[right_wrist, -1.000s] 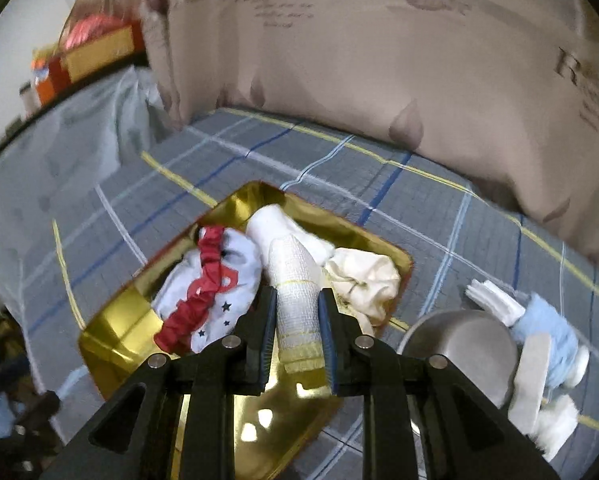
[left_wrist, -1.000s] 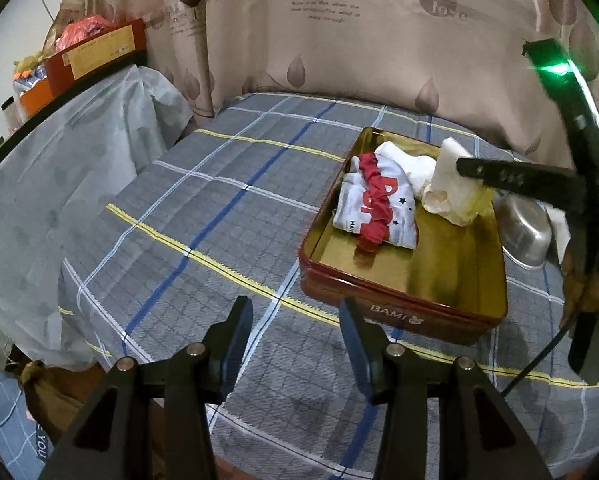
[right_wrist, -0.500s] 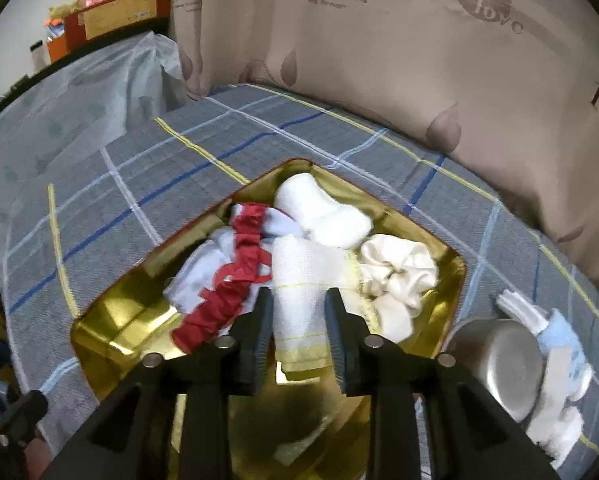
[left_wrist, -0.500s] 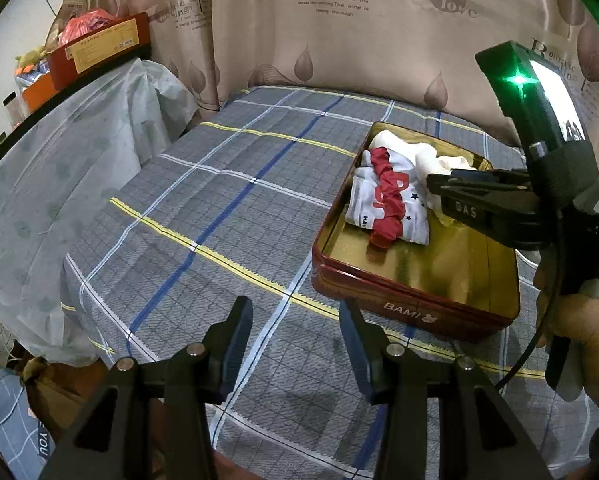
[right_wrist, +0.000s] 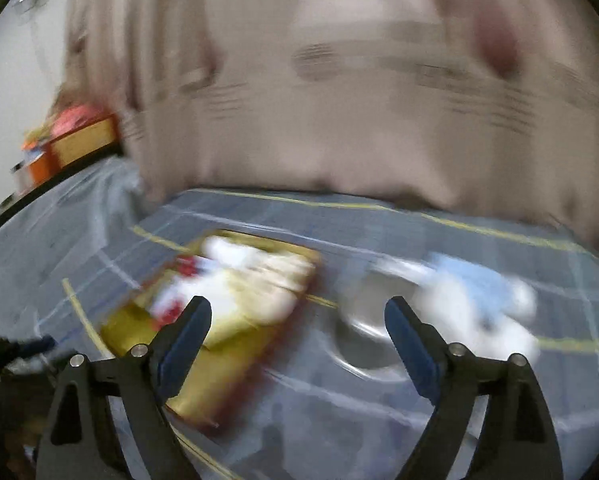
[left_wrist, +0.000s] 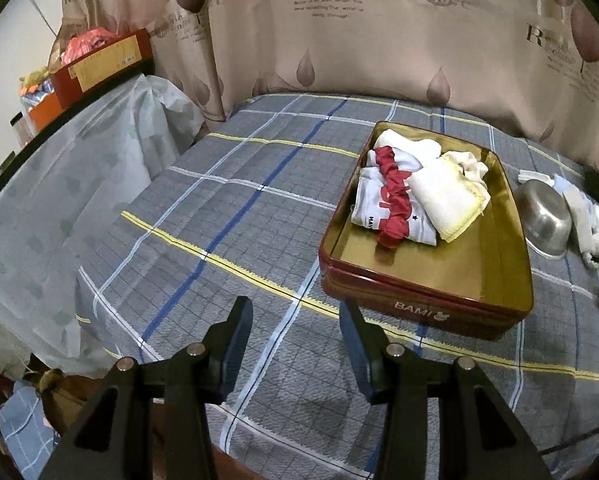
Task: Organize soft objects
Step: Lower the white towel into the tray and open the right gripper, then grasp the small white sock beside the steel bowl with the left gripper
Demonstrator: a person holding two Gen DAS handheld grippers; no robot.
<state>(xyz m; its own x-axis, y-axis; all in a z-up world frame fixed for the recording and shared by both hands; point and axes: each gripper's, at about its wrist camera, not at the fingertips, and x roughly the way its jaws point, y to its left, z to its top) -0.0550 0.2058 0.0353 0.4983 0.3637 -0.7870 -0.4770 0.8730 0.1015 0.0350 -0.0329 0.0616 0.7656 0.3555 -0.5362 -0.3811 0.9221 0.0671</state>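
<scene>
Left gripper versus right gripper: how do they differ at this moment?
The left gripper has its jaws moderately apart over the plaid cloth; the right gripper gapes much wider, having just been opening. The left wrist view is sharp; the right wrist view is motion-blurred. Both hold nothing.

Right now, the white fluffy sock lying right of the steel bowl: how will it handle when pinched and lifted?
Probably floppy: the fluffy sock lies limp and curved on the bedspread, so its ends should droop. Likely light; it looks like thin plush with an open cuff. It shouldn't roll or slip, though it lies close to the steel bowl and might nudge it.
</scene>
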